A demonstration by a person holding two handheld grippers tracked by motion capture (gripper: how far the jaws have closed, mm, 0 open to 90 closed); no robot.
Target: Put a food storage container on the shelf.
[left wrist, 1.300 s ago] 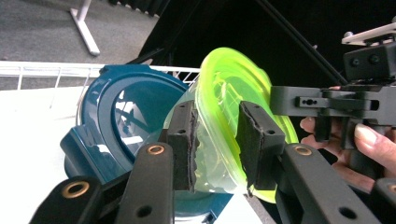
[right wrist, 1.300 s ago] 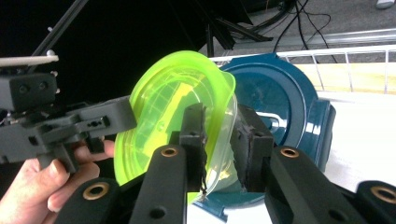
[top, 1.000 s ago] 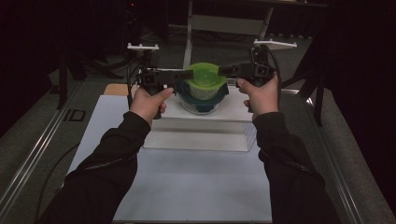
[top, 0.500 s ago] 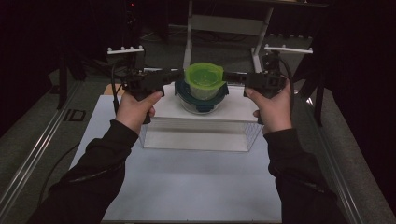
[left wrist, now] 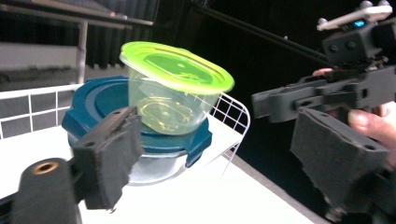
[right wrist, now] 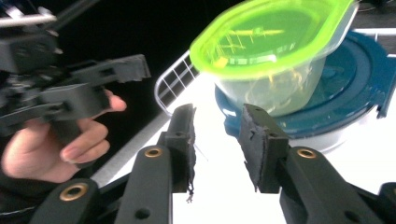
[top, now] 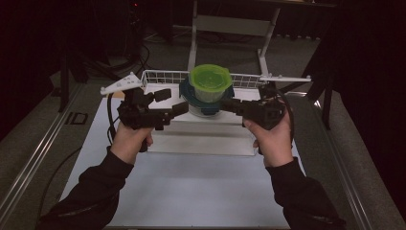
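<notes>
A clear tub with a lime-green lid (top: 210, 81) (left wrist: 175, 88) (right wrist: 275, 51) stands on a blue-lidded container (top: 186, 96) (left wrist: 93, 102) (right wrist: 345, 88) at the back of a white tray (top: 201, 139). My left gripper (top: 172, 101) (left wrist: 219, 158) points at the stack from the left. Its jaws have just been opening, stand wide and touch nothing. From the right, my right gripper (top: 229, 105) (right wrist: 219, 140) aims at the stack. Its jaws have just been closing to a narrow gap with nothing between them.
A white wire basket rim (top: 163, 76) runs behind the containers. The tray rests on a white table top (top: 191, 191) with metal rails (top: 33, 158) along its sides. A table frame (top: 230, 24) stands beyond in the dark.
Both hands have drawn back from the sides of the container stack toward the near side. The left jaws have spread wider. The right jaws have narrowed.
</notes>
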